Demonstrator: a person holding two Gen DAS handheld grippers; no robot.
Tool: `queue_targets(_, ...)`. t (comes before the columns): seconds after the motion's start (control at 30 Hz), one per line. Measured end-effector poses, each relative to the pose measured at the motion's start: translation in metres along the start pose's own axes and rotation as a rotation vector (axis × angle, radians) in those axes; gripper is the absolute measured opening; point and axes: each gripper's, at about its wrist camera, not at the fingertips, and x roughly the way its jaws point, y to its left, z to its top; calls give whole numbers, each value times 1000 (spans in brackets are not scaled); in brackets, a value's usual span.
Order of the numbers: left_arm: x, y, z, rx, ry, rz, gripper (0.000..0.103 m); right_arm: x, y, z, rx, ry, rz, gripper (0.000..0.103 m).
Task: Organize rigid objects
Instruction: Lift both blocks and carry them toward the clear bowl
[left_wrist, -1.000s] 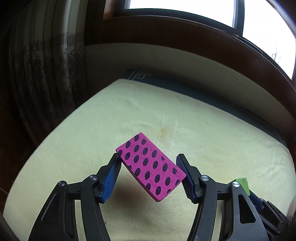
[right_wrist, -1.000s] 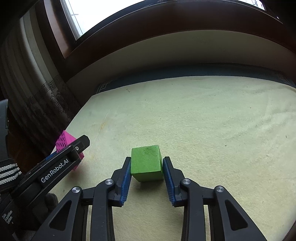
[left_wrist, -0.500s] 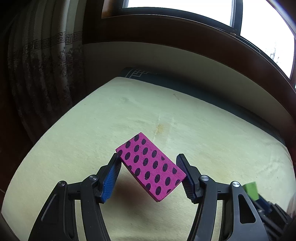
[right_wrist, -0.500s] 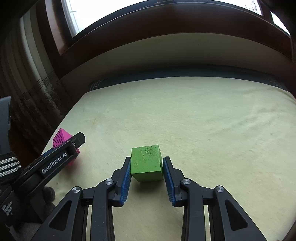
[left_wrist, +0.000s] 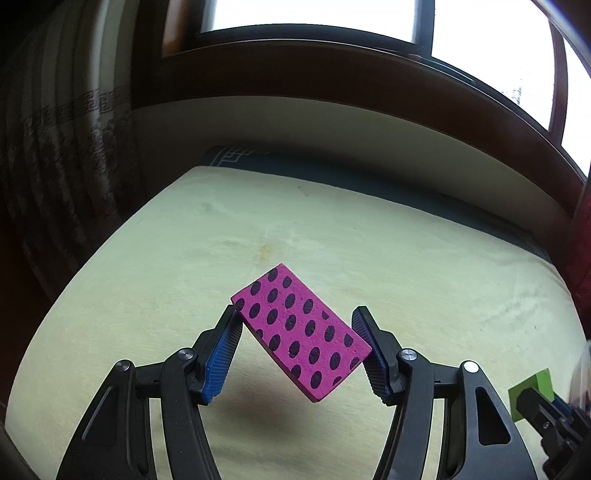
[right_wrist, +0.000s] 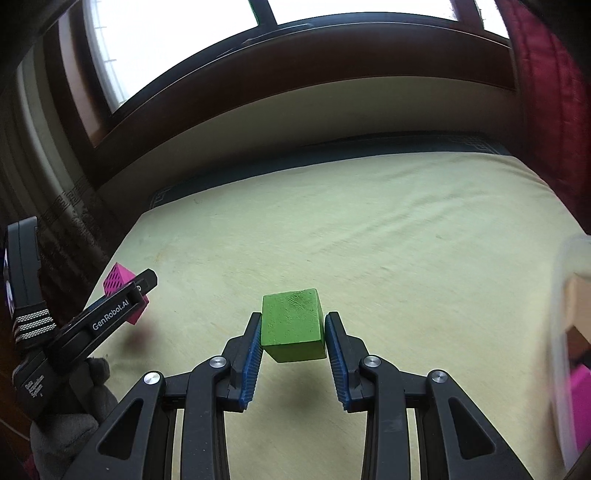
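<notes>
The left tool (left_wrist: 295, 343) grips a pink dotted block (left_wrist: 301, 332), tilted and held above the pale green bed (left_wrist: 184, 258). The right tool (right_wrist: 293, 341) is clamped on a green cube (right_wrist: 291, 323), also lifted clear of the bed. A blurred clear container (right_wrist: 569, 332) sits at the right edge.

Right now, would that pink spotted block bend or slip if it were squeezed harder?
The pink spotted block looks stiff: flat faces, straight edges. The left hand-held gripper pinches it slantwise by its corners, so it might twist loose.
</notes>
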Motion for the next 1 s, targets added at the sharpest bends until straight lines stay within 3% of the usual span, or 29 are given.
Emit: queue_targets(1.0, -55, -115, -44, 295, -60, -178, 62, -87, -81, -25, 92, -106, -231, 35)
